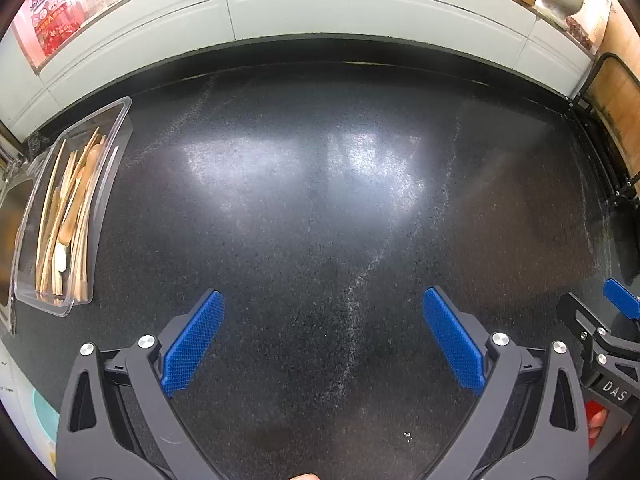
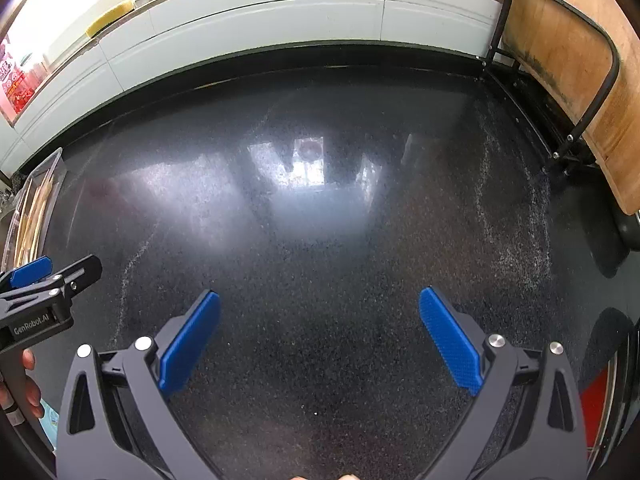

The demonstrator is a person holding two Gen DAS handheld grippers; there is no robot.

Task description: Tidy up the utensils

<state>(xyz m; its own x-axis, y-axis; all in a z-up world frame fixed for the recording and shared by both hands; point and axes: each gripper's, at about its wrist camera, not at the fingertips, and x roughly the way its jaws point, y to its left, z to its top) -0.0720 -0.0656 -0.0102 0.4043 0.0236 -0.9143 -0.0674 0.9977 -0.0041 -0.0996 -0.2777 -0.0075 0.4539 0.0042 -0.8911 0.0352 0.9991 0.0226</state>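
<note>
Both my left gripper [image 1: 323,334] and right gripper [image 2: 319,334] hang spread and empty over the counter [image 1: 320,208]. Only the left view shows the tray's [image 1: 116,136] utensils [image 1: 68,216] clearly; the right shows the board [image 2: 576,64].

Your countertop [image 1: 320,208] is dark speckled stone, polished enough to throw back bright window glare, with pale scuff lines across it. The tray [image 1: 120,120] at your far left is clear glossy plastic, holding matt pale wooden utensils [image 1: 68,216]. Your gripper pads [image 1: 192,344] are blue textured plastic on matt black frames. The cutting board [image 2: 580,80] is worn, stained wood in a black metal rack [image 2: 600,92].
</note>
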